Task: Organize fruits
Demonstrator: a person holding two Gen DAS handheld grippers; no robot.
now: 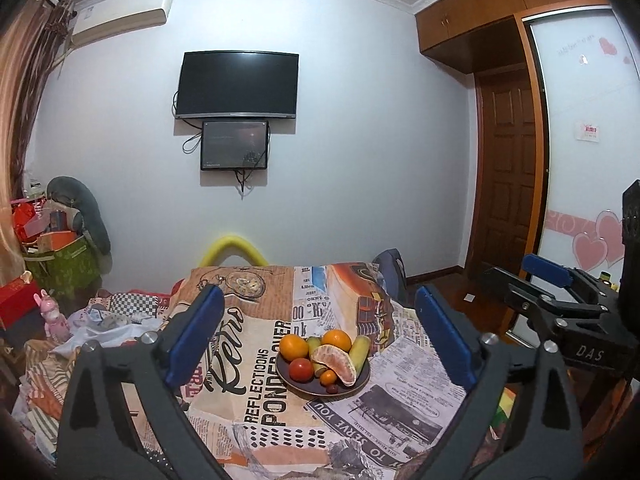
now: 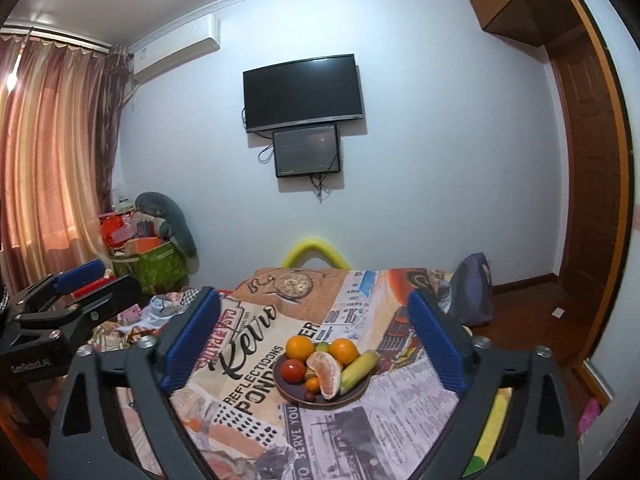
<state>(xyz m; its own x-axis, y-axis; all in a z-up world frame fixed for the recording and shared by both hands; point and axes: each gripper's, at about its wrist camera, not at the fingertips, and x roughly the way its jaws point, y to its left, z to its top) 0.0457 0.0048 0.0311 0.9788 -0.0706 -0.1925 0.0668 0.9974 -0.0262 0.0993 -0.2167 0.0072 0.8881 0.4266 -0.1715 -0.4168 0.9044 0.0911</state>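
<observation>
Both grippers, left [image 1: 320, 334] and right [image 2: 314, 336], hover level with jaws spread wide, holding nothing. The plate [image 1: 296, 385] of fruit sits on the bench ahead, between the jaws and well short of them. The peeled orange [image 1: 335, 362] looks soft and easily bruised; take it gently across its width. The banana [image 2: 359, 366] and whole oranges [image 2: 300, 347] seem firmer, though round and prone to roll.
</observation>
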